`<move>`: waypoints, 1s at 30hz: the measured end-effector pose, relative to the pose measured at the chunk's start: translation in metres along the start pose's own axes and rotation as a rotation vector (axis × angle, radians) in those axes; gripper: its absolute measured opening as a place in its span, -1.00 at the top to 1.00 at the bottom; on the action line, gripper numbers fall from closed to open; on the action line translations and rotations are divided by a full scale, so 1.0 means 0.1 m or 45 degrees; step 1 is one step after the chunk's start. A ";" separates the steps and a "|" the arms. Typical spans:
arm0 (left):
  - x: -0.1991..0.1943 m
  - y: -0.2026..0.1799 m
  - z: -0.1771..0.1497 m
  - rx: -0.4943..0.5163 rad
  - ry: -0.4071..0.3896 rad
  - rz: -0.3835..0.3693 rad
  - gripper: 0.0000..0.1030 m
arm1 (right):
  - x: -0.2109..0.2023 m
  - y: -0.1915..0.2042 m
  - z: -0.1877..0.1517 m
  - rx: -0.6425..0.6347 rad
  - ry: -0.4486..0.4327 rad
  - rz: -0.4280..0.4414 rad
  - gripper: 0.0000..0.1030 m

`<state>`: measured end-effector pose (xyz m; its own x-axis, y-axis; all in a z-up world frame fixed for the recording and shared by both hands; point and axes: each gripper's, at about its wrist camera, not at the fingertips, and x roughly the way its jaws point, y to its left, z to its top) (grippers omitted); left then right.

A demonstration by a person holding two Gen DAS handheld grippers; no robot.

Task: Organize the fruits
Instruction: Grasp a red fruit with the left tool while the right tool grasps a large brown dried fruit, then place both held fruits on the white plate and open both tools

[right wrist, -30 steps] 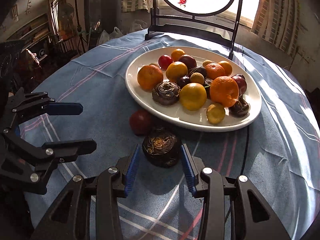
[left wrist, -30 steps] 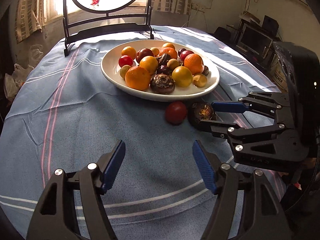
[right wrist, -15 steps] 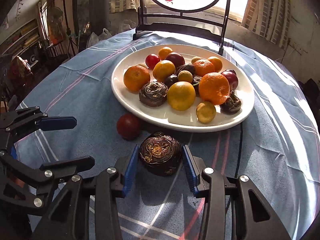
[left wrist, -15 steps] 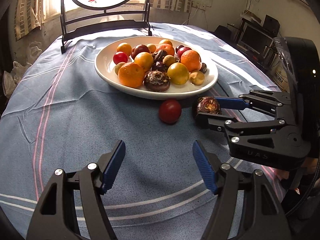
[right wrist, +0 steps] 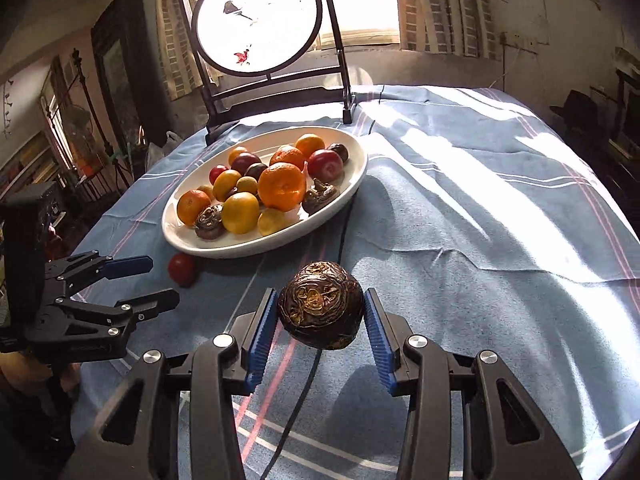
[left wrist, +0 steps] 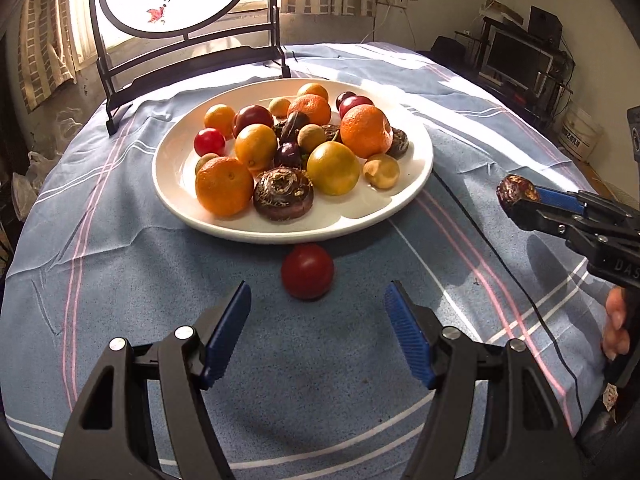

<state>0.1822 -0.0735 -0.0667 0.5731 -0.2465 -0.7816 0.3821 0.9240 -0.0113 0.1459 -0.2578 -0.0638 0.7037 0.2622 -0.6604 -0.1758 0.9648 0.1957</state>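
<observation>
The right gripper (right wrist: 321, 330) is clamping its blue-padded jaws on a dark brown, wrinkled round water chestnut (right wrist: 321, 311), holding it clear above the blue striped cloth covering the worktop (right wrist: 480, 240). The left gripper (left wrist: 318, 334) is hovering with jaws spread wide and empty, just short of a small red round fruit (left wrist: 307, 271) lying on the cloth. Beyond it, a white oval plate (left wrist: 412, 184) is carrying oranges, yellow fruits, red plums and more chestnuts.
</observation>
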 end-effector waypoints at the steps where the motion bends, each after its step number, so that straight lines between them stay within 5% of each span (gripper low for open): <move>1: 0.03 -0.03 0.03 0.004 0.003 0.005 -0.32 | -0.01 -0.03 0.00 0.011 -0.002 0.008 0.15; 12: 0.22 -0.01 0.11 -0.052 0.067 0.034 -0.12 | -0.06 -0.09 -0.03 0.048 -0.038 0.050 0.15; 15: 0.23 -0.01 0.10 -0.051 0.071 0.008 0.45 | -0.07 -0.09 -0.02 0.051 -0.038 0.044 0.15; 21: 0.16 0.01 0.06 -0.055 0.044 -0.013 0.44 | -0.07 -0.07 -0.03 0.042 -0.042 0.022 0.15; 30: -0.35 0.08 -0.02 -0.039 -0.128 -0.058 0.45 | -0.10 0.02 0.10 0.012 -0.046 0.056 0.15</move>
<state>0.1637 -0.0573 -0.0402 0.6262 -0.3148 -0.7133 0.3878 0.9194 -0.0653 0.1452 -0.2587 -0.0493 0.7198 0.3031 -0.6245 -0.2006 0.9521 0.2309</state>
